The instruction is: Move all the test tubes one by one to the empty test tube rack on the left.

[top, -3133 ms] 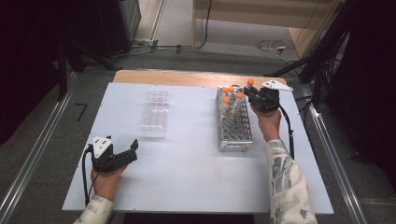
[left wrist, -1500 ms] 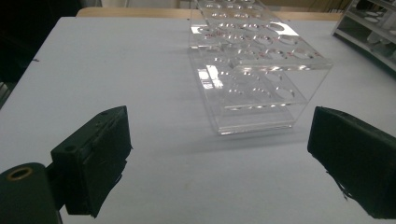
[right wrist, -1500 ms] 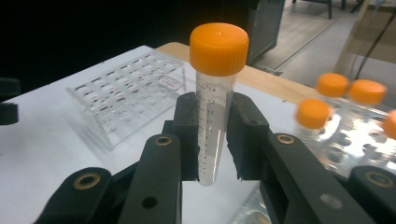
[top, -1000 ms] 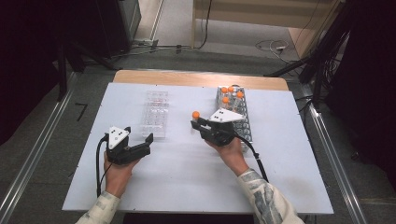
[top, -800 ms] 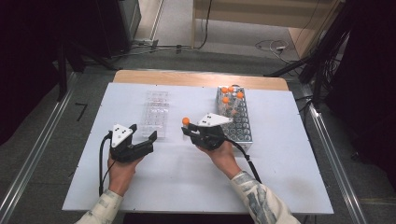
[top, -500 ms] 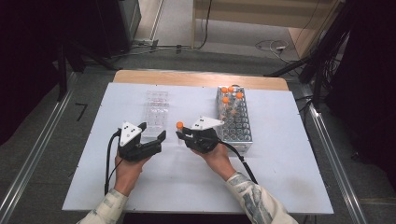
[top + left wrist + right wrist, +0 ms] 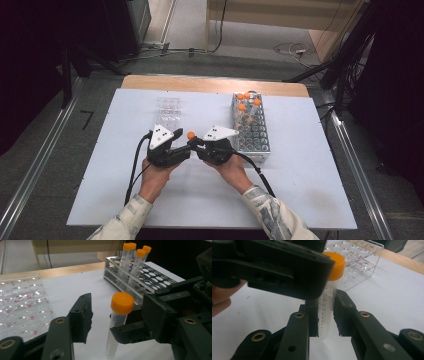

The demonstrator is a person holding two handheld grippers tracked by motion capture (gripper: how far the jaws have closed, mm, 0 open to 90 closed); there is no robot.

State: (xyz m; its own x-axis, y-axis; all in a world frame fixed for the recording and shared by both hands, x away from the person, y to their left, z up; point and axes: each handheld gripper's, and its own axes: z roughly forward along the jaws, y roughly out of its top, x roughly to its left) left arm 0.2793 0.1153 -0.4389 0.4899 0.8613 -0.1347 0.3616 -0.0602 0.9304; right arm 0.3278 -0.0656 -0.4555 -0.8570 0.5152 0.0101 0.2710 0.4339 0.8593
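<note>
An orange-capped tube [image 7: 117, 322] stands upright above the bench [image 7: 300, 190], mid-bench just left of the metal rack [image 7: 252, 131], pinched by the right gripper [image 7: 325, 312] fingers on its clear body. The left gripper [image 7: 115, 312] fingers sit on either side of the cap, have just been closing, and are not yet pressing it. A clear tray [image 7: 167, 112] lies behind

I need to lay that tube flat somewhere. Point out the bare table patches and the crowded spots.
Bare: the white table between the metal rack and its right edge; the near strip left of the left forearm; the far-left corner beside the clear rack. Crowded: the middle, where the left gripper and right gripper meet around the orange-capped tube.
</note>
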